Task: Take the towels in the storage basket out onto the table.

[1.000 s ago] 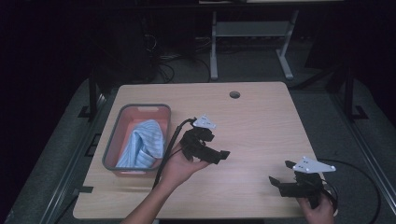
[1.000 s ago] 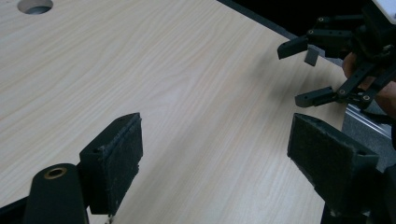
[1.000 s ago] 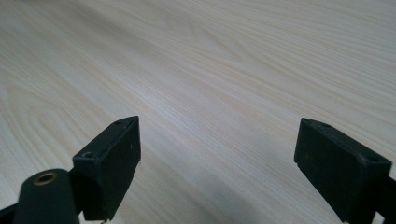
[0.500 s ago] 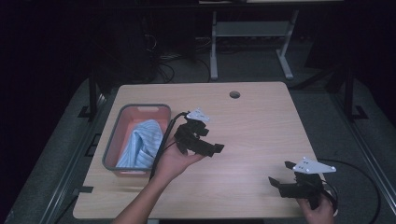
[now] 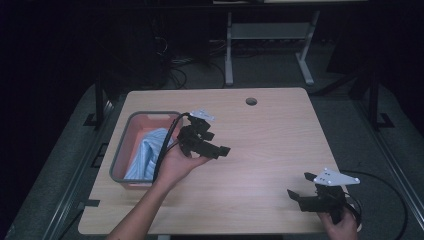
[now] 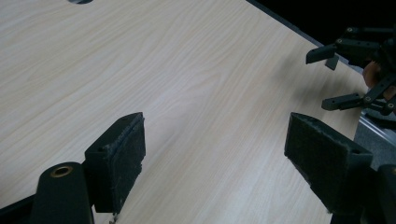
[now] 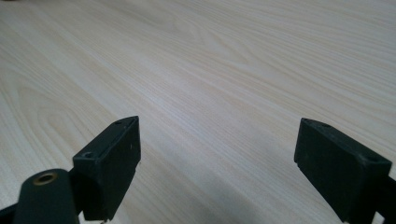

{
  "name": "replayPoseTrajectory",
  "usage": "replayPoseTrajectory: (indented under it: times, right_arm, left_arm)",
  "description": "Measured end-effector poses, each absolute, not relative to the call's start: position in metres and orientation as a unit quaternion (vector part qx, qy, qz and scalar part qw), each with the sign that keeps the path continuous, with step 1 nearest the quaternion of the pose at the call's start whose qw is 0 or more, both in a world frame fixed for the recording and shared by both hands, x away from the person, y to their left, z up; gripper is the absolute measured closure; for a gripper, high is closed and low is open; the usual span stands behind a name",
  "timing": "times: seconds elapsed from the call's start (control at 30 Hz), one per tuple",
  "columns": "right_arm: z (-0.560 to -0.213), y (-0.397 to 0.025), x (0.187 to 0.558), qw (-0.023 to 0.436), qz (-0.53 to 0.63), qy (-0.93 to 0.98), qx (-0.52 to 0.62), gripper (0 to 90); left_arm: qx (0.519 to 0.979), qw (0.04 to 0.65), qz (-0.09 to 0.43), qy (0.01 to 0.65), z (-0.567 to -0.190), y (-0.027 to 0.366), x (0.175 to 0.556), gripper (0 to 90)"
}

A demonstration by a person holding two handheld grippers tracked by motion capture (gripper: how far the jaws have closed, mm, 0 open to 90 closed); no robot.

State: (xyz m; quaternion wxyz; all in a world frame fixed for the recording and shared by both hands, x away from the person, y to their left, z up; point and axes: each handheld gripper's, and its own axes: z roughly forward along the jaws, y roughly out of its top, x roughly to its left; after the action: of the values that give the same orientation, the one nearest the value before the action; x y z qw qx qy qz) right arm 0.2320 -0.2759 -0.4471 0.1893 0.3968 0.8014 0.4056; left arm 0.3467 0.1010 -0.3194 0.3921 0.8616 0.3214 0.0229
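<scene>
- High view: left gripper [image 5: 220, 150] held just beside basket [image 5: 120, 155] with blue cloth [image 5: 145, 152], jaws spread, nothing pinched.
- Right gripper [image 5: 295, 196] held at table [image 5: 270, 140] near corner, jaws spread wide, nothing pinched.

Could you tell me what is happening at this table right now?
A person at a wooden table holds a two-jaw gripper in each hand. The left gripper is raised just right of a grey-rimmed bin that holds a light blue striped cloth; its jaws are open and empty, pointing across the bare tabletop. The right gripper sits low near the table's front right corner, jaws also open and empty. Neither touches the cloth.
</scene>
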Motion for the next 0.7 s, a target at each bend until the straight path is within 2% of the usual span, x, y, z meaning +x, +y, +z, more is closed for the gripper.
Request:
replayPoseTrajectory:
  times: [0.4,0.7]
  right_arm:
    - [-0.446,-0.274,0.232,0.189,0.405,0.803,0.393,14.1]
    - [-0.447,-0.274,0.232,0.189,0.407,0.804,0.391,14.1]
  left_arm:
    - [0.842,0.403,0.014,0.358,-0.312,0.134,0.353,20.1]
    - [0.826,0.401,0.029,0.395,-0.308,0.164,0.356,21.2]
